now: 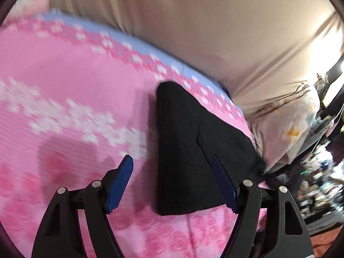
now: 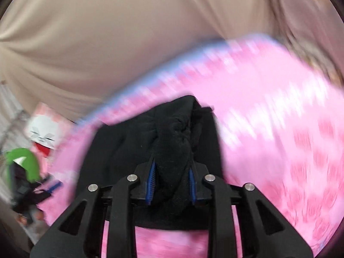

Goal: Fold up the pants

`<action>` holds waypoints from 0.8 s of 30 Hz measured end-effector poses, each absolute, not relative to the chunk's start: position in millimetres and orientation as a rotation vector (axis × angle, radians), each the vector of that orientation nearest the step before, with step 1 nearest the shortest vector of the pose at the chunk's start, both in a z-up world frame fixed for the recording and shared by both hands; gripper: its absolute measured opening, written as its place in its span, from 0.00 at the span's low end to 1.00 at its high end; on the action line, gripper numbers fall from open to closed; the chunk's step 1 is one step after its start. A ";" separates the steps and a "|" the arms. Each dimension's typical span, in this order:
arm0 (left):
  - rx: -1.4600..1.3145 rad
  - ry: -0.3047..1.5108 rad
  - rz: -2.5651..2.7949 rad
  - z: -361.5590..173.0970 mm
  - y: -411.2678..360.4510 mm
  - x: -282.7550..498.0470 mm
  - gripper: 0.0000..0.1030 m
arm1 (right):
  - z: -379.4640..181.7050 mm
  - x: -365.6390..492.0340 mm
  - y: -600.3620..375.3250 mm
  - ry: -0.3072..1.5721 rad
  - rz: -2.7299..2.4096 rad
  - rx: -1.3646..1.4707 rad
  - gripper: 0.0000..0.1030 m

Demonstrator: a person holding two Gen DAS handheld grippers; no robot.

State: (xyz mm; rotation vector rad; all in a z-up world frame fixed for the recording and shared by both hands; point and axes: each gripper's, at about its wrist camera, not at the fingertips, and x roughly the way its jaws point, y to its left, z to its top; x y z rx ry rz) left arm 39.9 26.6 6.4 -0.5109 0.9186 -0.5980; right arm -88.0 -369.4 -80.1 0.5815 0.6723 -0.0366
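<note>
We see black fabric pants lying bunched on pink floral-patterned blanket, near its blue-edged far border. Our left gripper hovers over blanket, blue ribbed fingers spread wide, nothing between them; right finger overlaps pants' edge in view. Our right gripper pinches thick bunched fold of pants, blue pads pressed against cloth both sides. Beige draped sheet behind blanket. Both views motion-blurred.

Beige curtain hangs behind pink floral bedspread.
</note>
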 end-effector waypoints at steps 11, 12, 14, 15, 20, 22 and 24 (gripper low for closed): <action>-0.670 1.035 -0.516 -41.0 8.5 73.5 0.81 | -79.2 -107.6 -398.7 0.602 -0.015 0.697 0.74; -0.657 1.034 -0.512 -39.8 5.9 74.5 0.81 | -86.3 -105.8 -398.9 0.614 -0.006 0.717 0.76; -0.624 1.047 -0.567 -40.0 -6.3 79.8 0.58 | -101.4 -94.2 -394.7 0.653 0.034 0.767 0.76; -0.624 1.060 -0.609 -41.1 -10.3 82.5 0.36 | -104.8 -90.9 -391.9 0.669 0.049 0.773 0.65; -0.623 1.008 -0.686 -19.7 2.7 76.9 0.16 | -77.4 -89.4 -363.2 0.636 0.046 0.681 0.40; -0.621 0.973 -0.672 -4.4 23.3 67.6 0.16 | -65.1 -90.9 -346.4 0.634 0.104 0.670 0.40; -0.599 0.957 -0.648 3.4 48.9 58.0 0.17 | -63.4 -89.1 -323.1 0.660 0.153 0.630 0.45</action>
